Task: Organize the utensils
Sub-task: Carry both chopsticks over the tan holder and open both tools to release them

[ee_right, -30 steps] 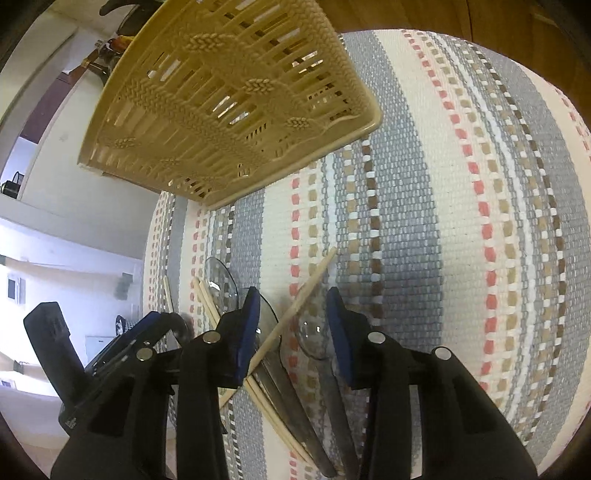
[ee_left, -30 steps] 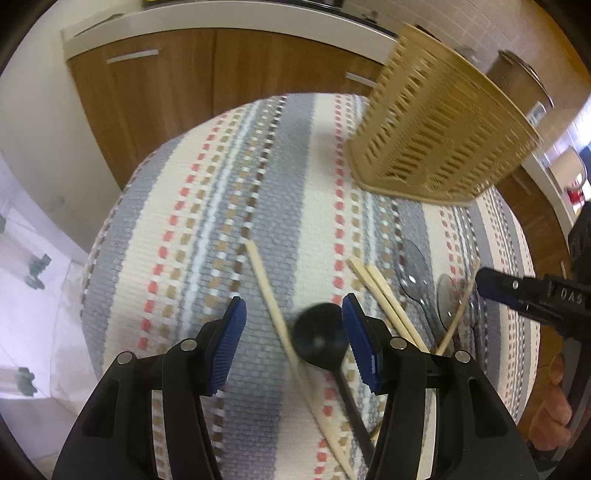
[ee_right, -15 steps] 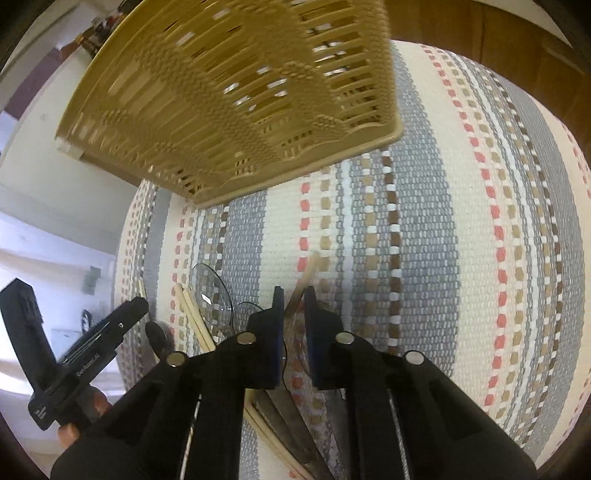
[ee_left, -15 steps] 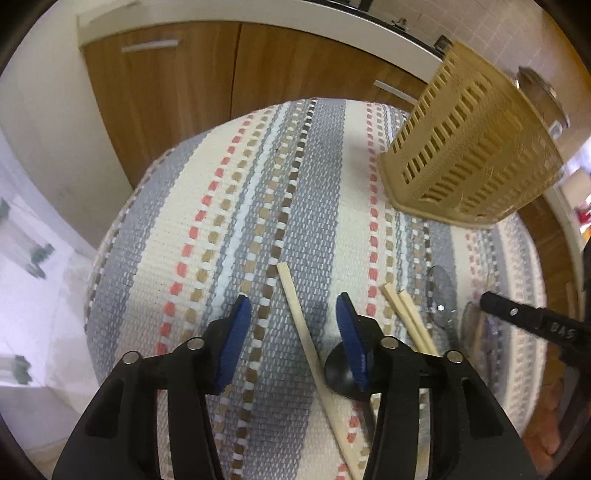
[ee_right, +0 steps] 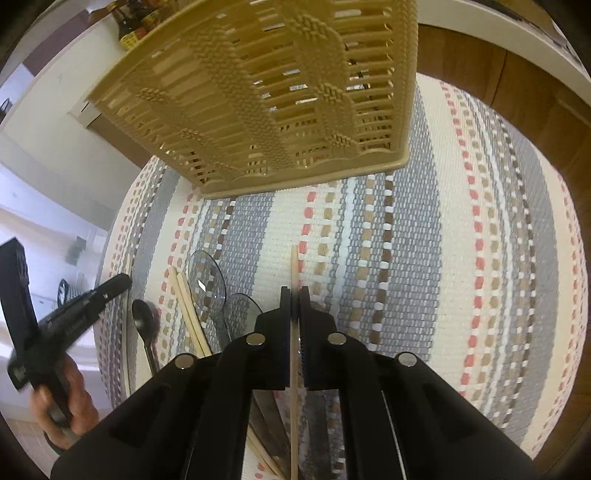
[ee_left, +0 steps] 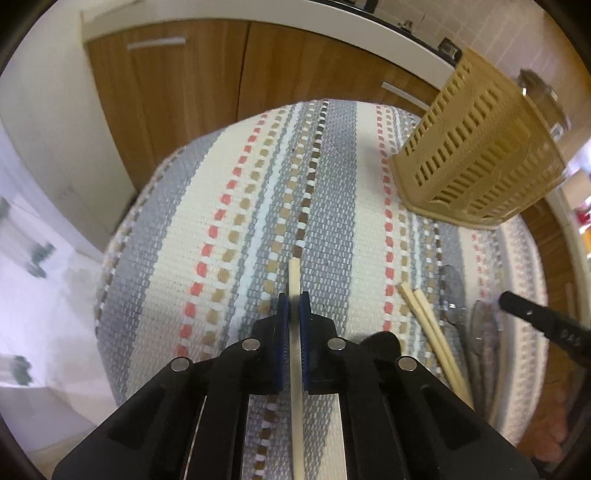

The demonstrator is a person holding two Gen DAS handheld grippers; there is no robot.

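A home kitchen: wooden cabinets (ee_left: pixel 177 110), white countertop (ee_left: pixel 332 22), sauce bottles (ee_right: pixel 133 26).

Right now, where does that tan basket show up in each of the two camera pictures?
Left wrist view: the basket stands at the upper right, on the striped cloth.
Right wrist view: the basket fills the top centre, looming over the cloth.
Shared landmark: the pair of chopsticks lying together beside the clear spoons.

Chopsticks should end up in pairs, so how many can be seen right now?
4: one in the left tongs, one in the right tongs, and two loose chopsticks side by side on the striped cloth. More may be hidden.
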